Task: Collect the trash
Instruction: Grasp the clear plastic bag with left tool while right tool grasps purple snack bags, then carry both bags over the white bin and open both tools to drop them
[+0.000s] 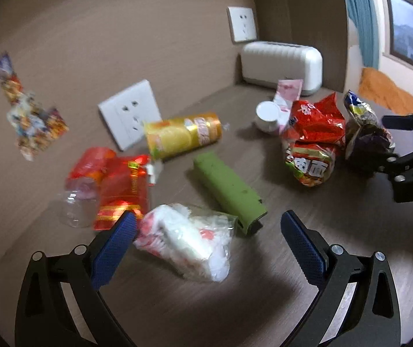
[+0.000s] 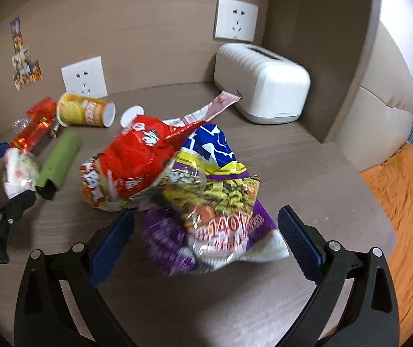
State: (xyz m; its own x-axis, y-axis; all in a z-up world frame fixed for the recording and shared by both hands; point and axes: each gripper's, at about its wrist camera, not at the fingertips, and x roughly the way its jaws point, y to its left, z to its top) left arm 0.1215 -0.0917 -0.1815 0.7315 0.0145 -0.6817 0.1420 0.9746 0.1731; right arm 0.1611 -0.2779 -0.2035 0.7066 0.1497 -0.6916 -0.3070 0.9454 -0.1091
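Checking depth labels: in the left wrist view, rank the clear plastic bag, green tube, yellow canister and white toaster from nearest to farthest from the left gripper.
From the left gripper:
1. Clear plastic bag, between the fingers.
2. Green tube, just beyond, centre.
3. Yellow canister, further back, lying near the wall.
4. White toaster, far right corner.

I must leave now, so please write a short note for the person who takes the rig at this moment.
Left hand-held gripper: open, around the white plastic bag, not closed.
Right hand-held gripper: open, around the purple packet, not closed.
On the table: red packet, green roll, yellow can, red wrapper, bottle, white cup.
Nothing lifted. All left to collect.
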